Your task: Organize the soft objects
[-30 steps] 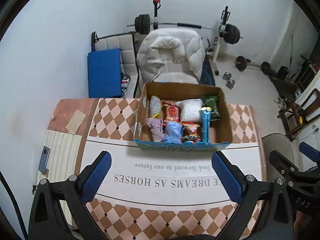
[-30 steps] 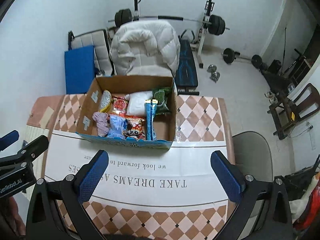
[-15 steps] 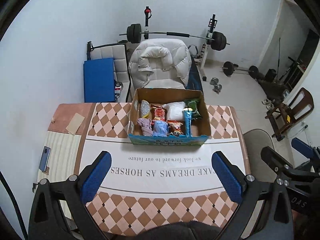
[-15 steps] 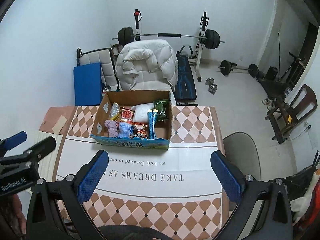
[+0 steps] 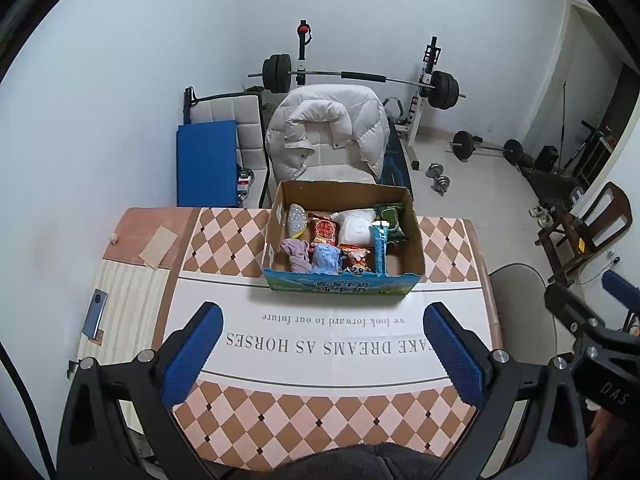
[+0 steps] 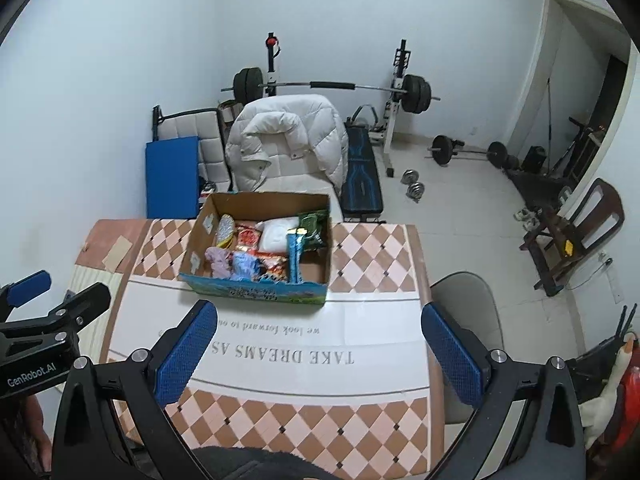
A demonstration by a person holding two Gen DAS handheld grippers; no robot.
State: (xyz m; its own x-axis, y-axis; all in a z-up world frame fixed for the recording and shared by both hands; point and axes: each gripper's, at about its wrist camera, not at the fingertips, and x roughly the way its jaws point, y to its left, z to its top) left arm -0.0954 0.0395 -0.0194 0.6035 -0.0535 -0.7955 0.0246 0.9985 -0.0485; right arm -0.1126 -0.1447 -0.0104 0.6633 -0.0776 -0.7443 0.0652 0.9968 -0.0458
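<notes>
A cardboard box (image 5: 416,254) (image 6: 320,276) stands on the far half of the table. It holds soft items: a purple cloth (image 5: 297,254), a blue cloth (image 5: 326,259), a white bag (image 5: 356,229), snack packets (image 5: 323,230) and a tall blue packet (image 5: 379,246). My left gripper (image 5: 322,320) is open and empty, well back from the box, above the table's white banner. My right gripper (image 6: 318,320) is open and empty, also back from the box. Each gripper shows at the edge of the other's view.
The table (image 5: 232,240) has a checked cloth. A phone (image 5: 94,315) lies at its left edge. Behind the table stand a chair with a white jacket (image 5: 326,132), a blue mat (image 5: 206,162) and a barbell rack (image 5: 360,78). A grey chair (image 6: 464,300) is at right.
Both grippers have pulled back and up from the box, so the box looks smaller and more of the table and room shows. Both stay open and empty.
</notes>
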